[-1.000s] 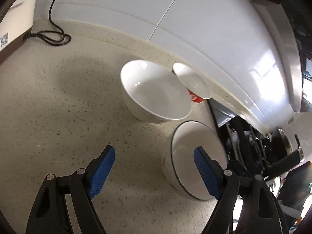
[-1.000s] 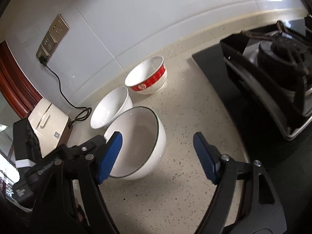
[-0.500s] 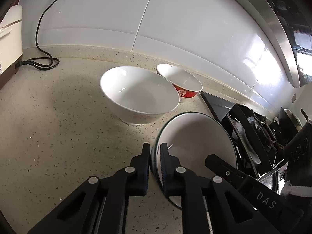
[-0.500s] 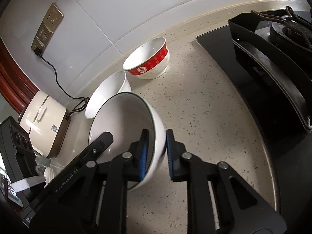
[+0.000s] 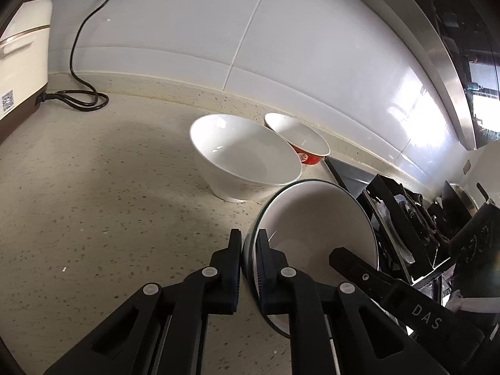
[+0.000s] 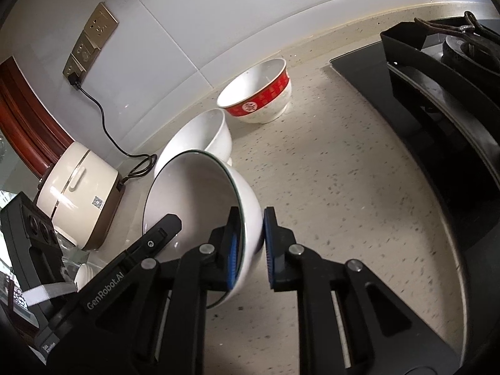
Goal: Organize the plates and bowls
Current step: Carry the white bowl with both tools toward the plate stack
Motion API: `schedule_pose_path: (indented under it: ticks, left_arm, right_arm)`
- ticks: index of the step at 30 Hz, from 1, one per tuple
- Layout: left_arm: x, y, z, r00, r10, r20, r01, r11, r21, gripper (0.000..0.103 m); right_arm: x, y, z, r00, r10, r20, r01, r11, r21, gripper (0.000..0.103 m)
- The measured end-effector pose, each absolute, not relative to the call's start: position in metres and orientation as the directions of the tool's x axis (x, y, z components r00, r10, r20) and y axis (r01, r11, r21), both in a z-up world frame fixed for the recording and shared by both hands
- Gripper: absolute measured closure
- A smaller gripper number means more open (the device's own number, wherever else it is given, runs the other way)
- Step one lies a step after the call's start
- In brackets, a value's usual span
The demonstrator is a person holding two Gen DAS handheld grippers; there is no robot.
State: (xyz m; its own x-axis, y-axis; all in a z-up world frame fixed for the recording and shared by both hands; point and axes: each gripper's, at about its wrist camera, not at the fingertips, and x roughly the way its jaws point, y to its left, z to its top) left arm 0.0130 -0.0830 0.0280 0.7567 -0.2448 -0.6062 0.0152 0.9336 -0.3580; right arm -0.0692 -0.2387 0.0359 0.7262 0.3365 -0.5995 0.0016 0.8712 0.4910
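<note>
Both hand-held grippers (image 5: 248, 243) (image 6: 251, 222) clench the glossy, round, green-rimmed bowl's (image 6: 200, 200) thin wall.

Home kitchen. Speckled stone counter (image 5: 93, 203) runs under glossy white wall tiles (image 6: 218, 15), with a black gas hob (image 6: 437, 109) set into it and a steel hood edge (image 5: 437, 72) above. A cream rice cooker (image 6: 78, 193) sits plugged by black cord (image 6: 106, 128) into a brass-coloured wall socket (image 6: 90, 40), and three bowls (image 6: 259, 93) stand on the counter.
</note>
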Motion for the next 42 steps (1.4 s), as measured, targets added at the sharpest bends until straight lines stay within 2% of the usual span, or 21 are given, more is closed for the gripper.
schedule_pose_path:
  ticks: [10,26,42]
  left_arm:
    - [-0.010,-0.054,0.035,0.775,-0.225,-0.590,-0.011,0.930,-0.368,0.093]
    - [-0.044,0.004,0.043,0.794,-0.185,-0.579,-0.060,0.924,-0.378,0.093]
    - [-0.082,0.076,0.038,0.802,-0.082,-0.592,-0.175,0.915,-0.364,0.093]
  right_arm:
    - [-0.082,-0.210,0.036,0.717,0.381,-0.583,-0.017,0.846,0.533,0.085]
    - [-0.092,-0.154,0.044,0.686,0.422,-0.593,-0.071,0.850,0.522,0.085]
    - [-0.104,-0.067,0.034,0.616,0.475,-0.628,-0.158,0.856,0.492,0.085]
